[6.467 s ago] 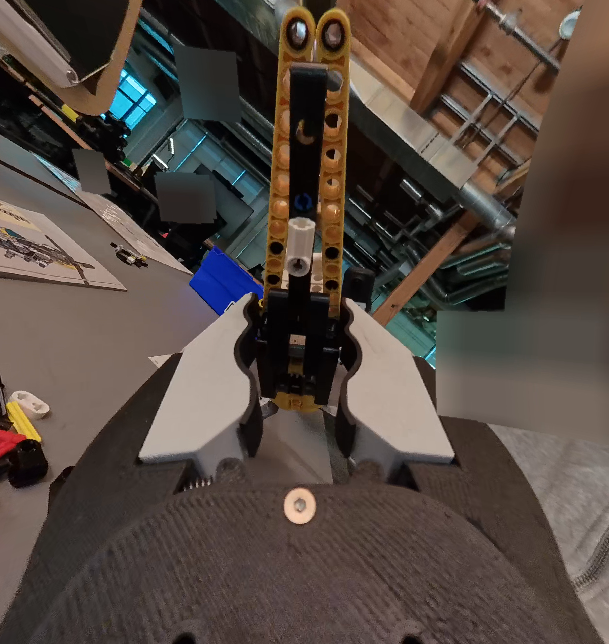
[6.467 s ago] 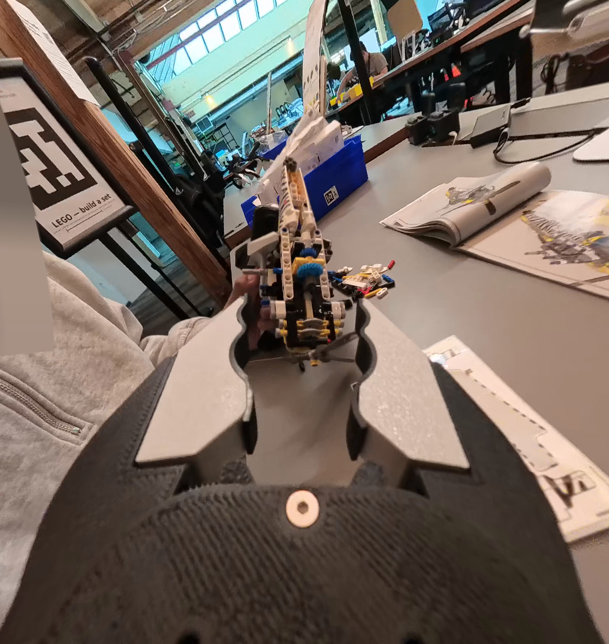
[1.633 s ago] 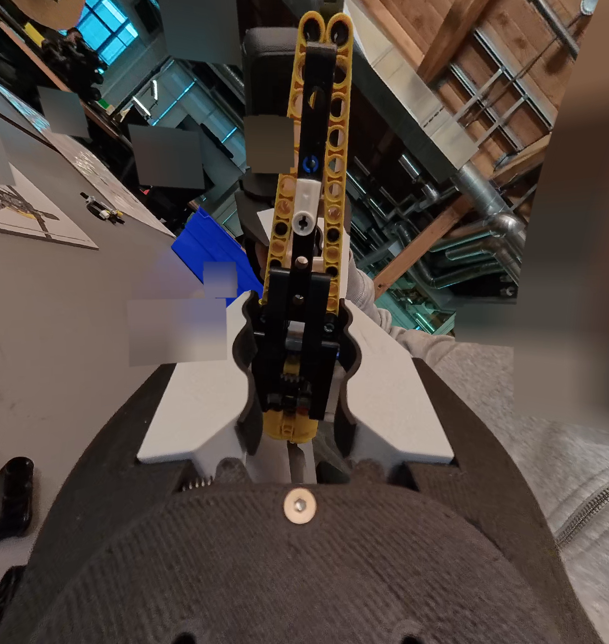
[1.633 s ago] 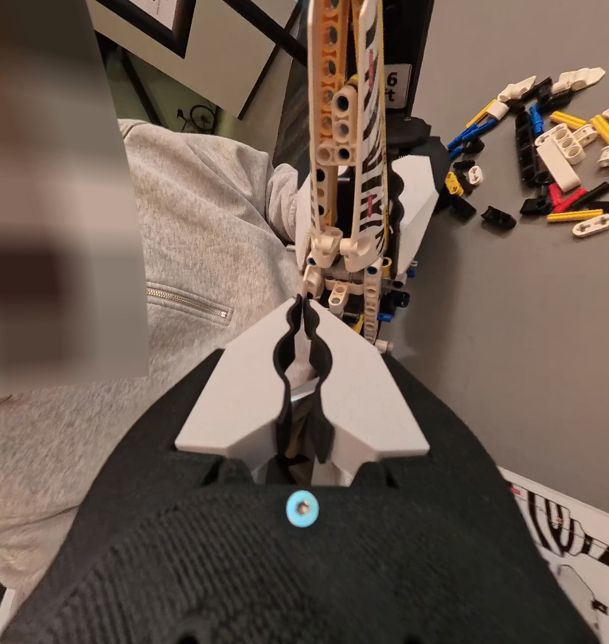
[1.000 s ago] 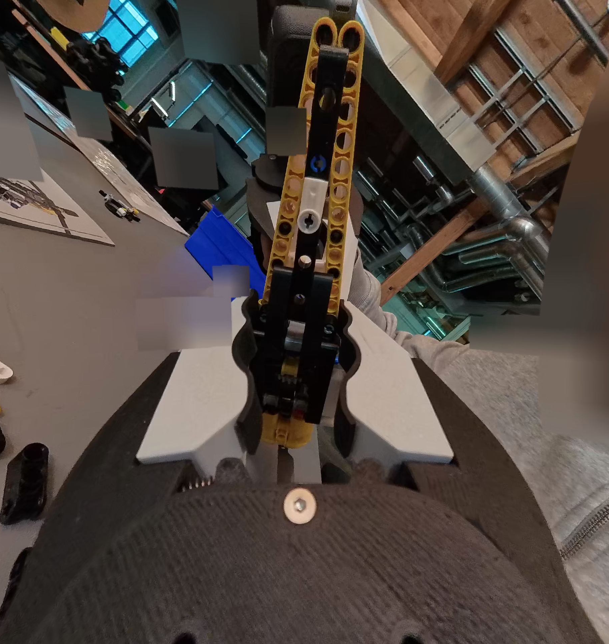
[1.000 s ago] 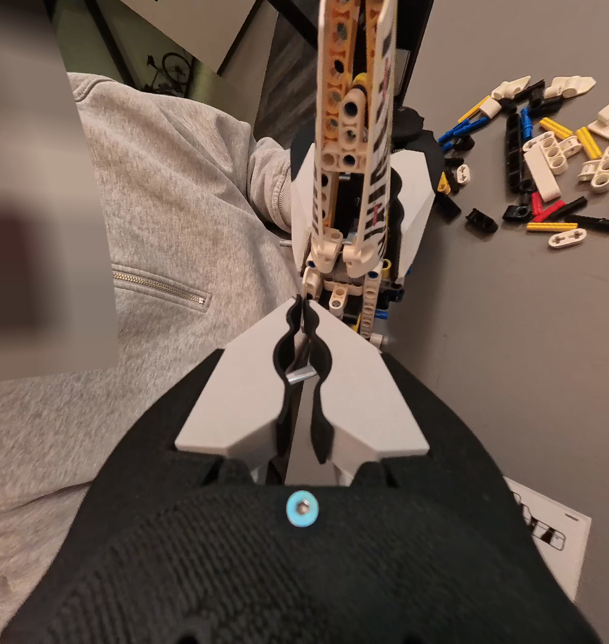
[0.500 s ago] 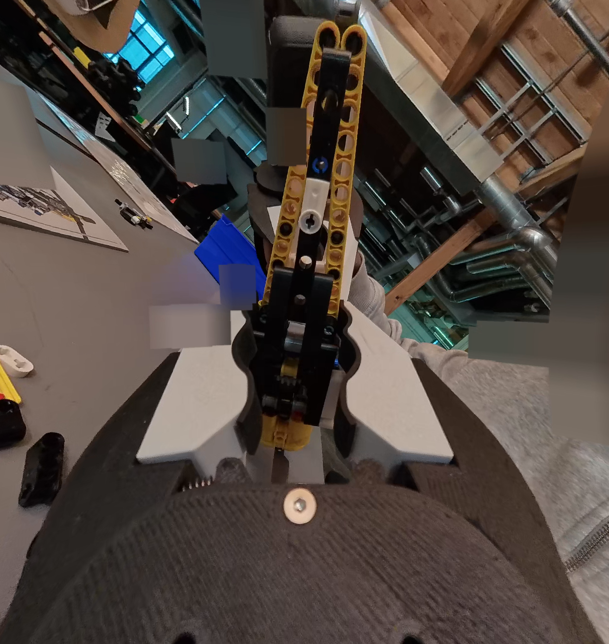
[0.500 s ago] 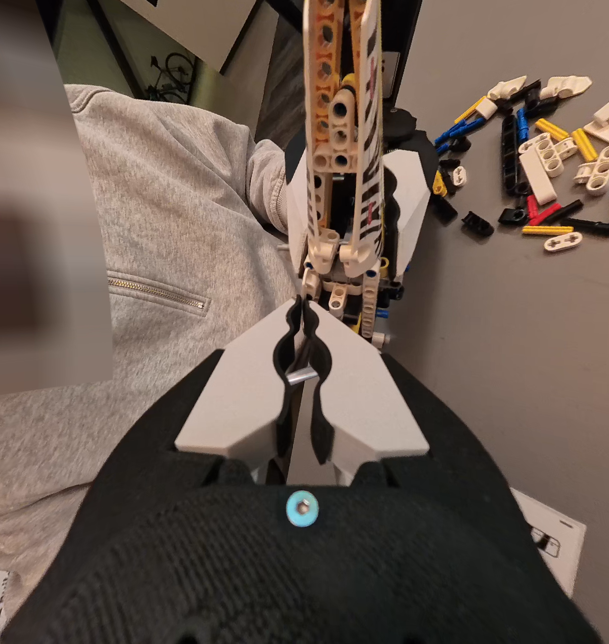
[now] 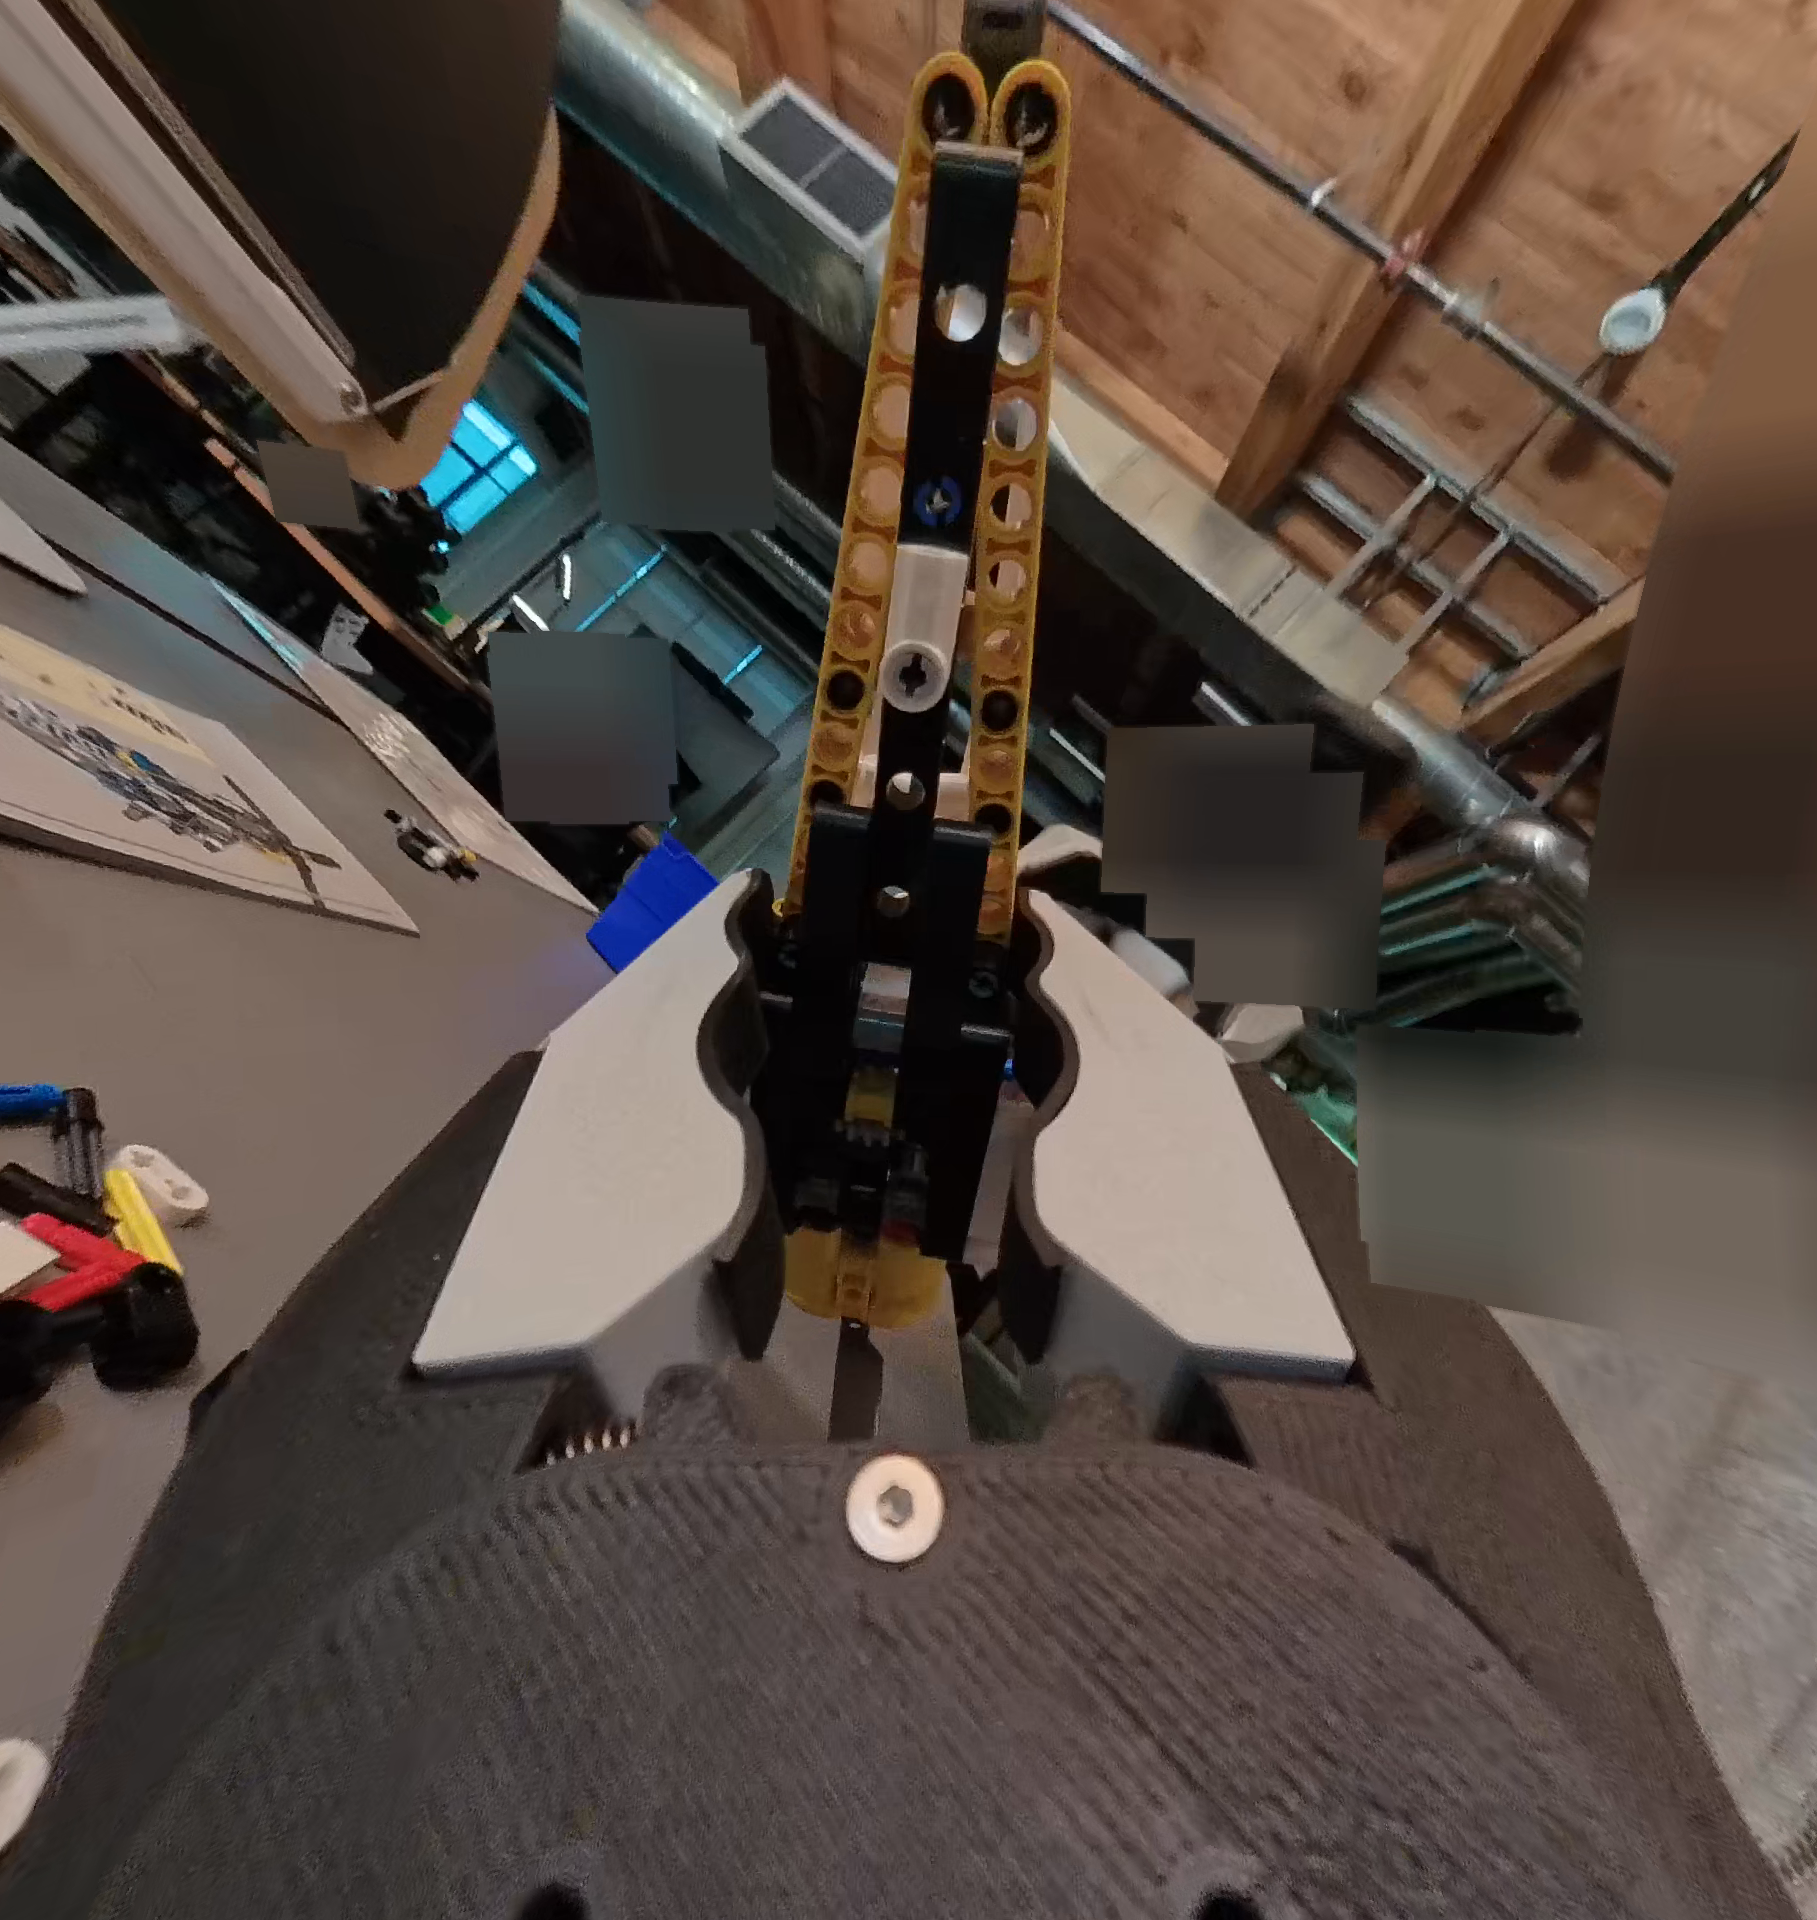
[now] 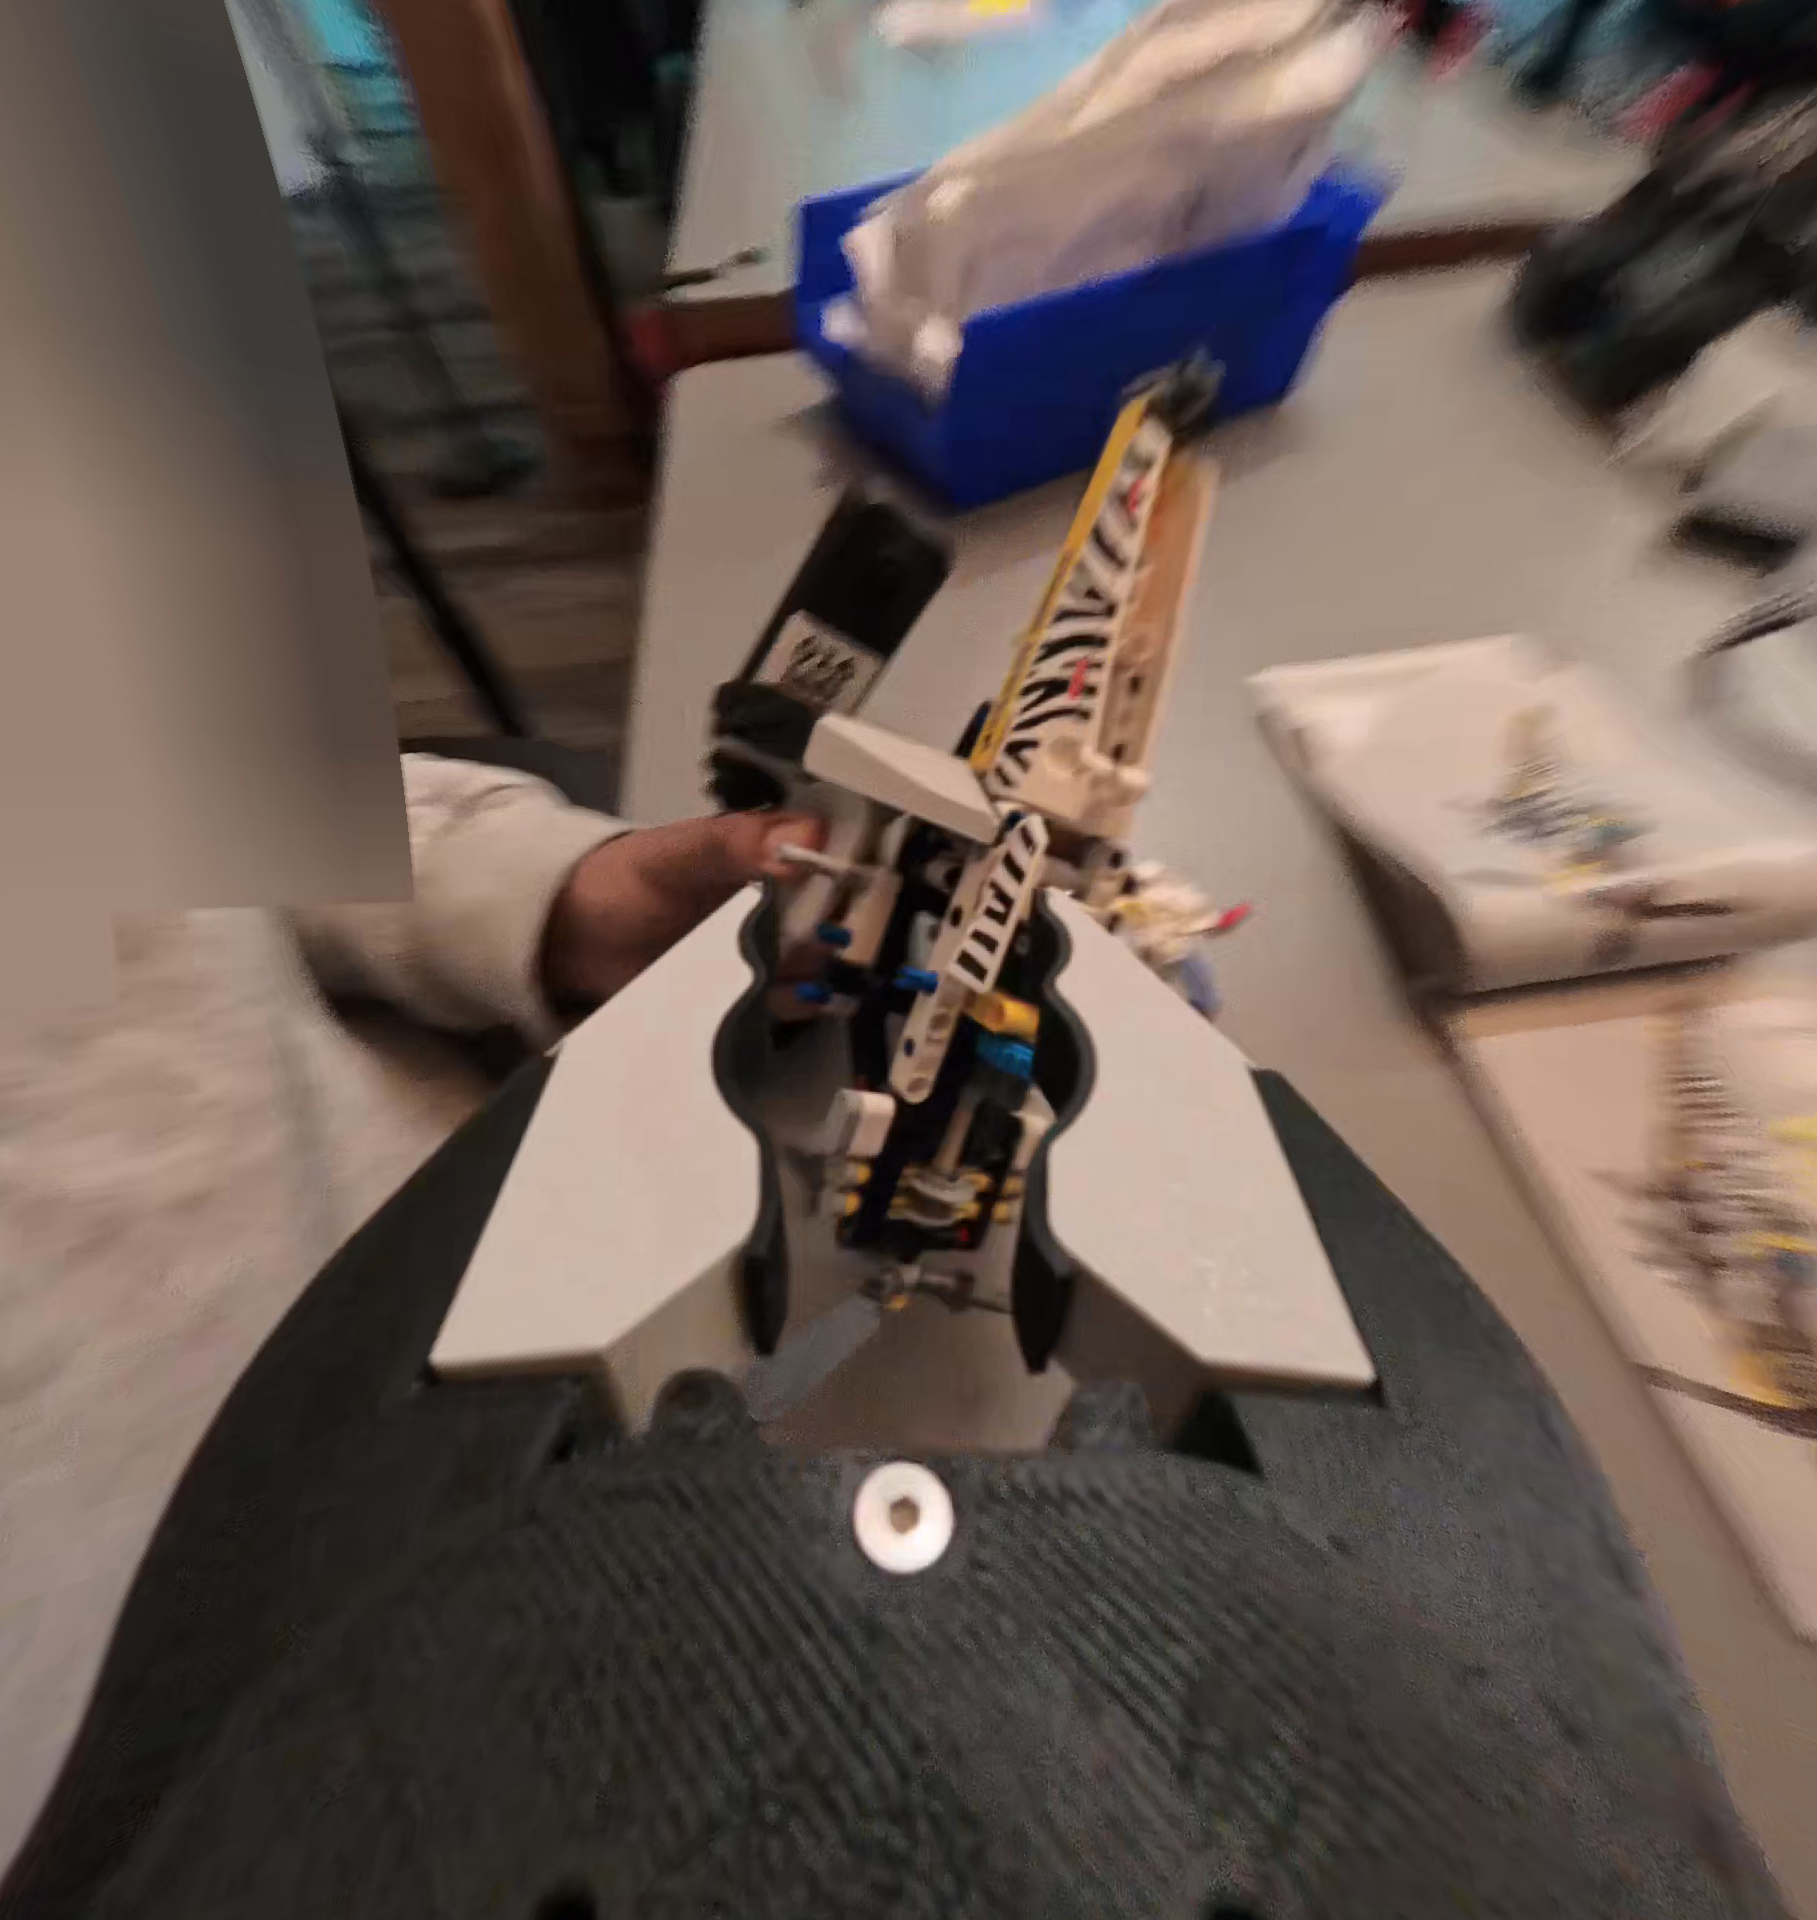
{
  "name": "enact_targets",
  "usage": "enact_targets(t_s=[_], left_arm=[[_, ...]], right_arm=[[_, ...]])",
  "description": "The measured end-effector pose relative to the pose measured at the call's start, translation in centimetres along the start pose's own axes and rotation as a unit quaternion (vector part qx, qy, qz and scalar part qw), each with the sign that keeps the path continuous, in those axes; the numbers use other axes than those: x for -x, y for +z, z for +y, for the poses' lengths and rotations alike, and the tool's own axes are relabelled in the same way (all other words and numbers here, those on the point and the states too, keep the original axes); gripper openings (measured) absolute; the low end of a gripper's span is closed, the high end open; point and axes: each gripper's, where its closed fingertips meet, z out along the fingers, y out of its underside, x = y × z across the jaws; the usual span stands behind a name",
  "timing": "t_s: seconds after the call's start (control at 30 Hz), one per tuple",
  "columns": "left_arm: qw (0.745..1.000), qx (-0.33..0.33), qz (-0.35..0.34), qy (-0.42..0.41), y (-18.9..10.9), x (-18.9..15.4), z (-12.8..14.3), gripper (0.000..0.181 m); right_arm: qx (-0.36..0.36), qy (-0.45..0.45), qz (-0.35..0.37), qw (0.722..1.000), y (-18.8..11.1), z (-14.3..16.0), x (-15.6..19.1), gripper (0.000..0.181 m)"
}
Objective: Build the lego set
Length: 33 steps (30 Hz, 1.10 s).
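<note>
My left tool (image 9: pixel 888 1101) is clamped on the lego crane model (image 9: pixel 919 727), boom up off the bench. Right tool (image 10: pixel 899 1091) is wide around its base; next I'd regrip there.

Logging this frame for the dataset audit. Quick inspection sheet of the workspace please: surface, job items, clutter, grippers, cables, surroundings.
Surface: grey table, mostly bare between the piles.
Job's things: partly built lego model with long yellow beams, clamped at its base; loose lego pieces on the table to the left; open instruction booklet further back.
Clutter: blue bin stuffed with white bags.
Grippers: left gripper shut on the model. Right gripper open, its jaws either side of the model's near end, no contact visible; that view is motion-blurred.
Cables: nothing seen.
Surroundings: wooden ceiling beams and metal ducts overhead; a person's hand behind the model.
</note>
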Motion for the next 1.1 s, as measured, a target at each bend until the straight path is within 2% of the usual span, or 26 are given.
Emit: enact_targets(t_s=[0.03,0.13,0.23,0.37,0.43,0.63,0.8,0.97,1.1], left_arm=[[1.0,-0.012,-0.001,-0.004,-0.3,0.1,-0.4,0.042],[0.999,-0.047,-0.015,0.007,-1.0,0.3,-1.4,0.042],[0.997,-0.059,-0.034,0.04,-1.3,0.3,-1.8,0.042],[0.996,-0.063,-0.036,0.053,-1.3,0.0,-1.7,0.041],[0.996,-0.063,-0.03,0.049,-1.3,-0.1,-1.6,0.042],[0.997,-0.059,-0.027,0.046,-1.3,-0.3,-1.4,0.042],[0.998,-0.061,-0.01,0.021,-1.4,-0.4,-1.5,0.042],[0.997,-0.059,-0.019,0.037,-1.3,-0.3,-1.4,0.042],[0.998,-0.056,-0.016,0.039,-1.2,-0.4,-1.3,0.042]], right_arm=[[-0.021,-0.037,0.07,0.997,-0.4,-0.6,-0.5,0.052],[-0.091,-0.126,0.257,0.954,-2.1,-2.5,-1.4,0.036],[-0.091,-0.178,0.332,0.922,-1.8,-2.5,-0.2,0.027],[0.033,-0.229,0.367,0.901,0.9,-0.1,-0.3,0.034],[0.058,-0.249,0.367,0.894,1.9,0.6,-0.3,0.03],[0.07,-0.198,0.34,0.917,3.3,1.6,-0.3,0.029],[0.058,-0.189,0.333,0.922,3.3,1.2,-0.1,0.025],[0.045,-0.203,0.352,0.913,2.6,0.4,-0.5,0.038],[0.064,-0.215,0.356,0.907,2.8,0.9,-1.3,0.04]])
